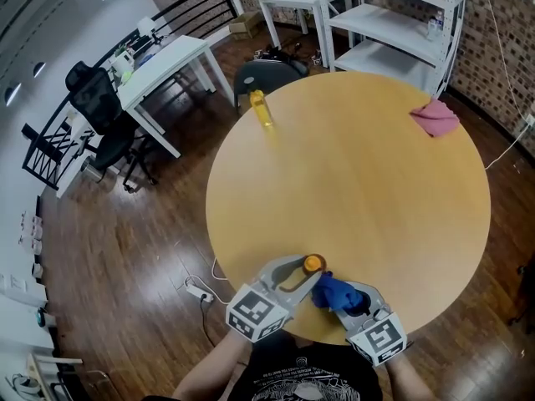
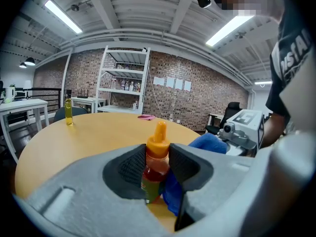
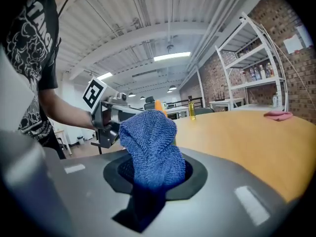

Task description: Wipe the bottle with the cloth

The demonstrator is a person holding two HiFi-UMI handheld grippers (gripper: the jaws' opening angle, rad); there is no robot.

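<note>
Fingers (image 2: pixel 185 168) of left gripper (image 2: pixel 157 158) clamp the orange-capped bottle (image 2: pixel 155 169); right gripper (image 3: pixel 153 174) pinches blue cloth (image 3: pixel 150 144) against it, apparently mid-wipe; rubbing round it comes next

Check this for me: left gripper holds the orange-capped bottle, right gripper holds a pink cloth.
Not pink: the right gripper holds a blue cloth, as the right gripper view shows. The left gripper does hold the orange-capped bottle.

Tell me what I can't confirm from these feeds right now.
- Label on the bottle: left gripper view, covered by the left gripper and the blue cloth.
- Body of the bottle: right gripper view, hidden behind the blue cloth; only the orange tip shows.
- Items on the shelf: head view, too small.
</note>
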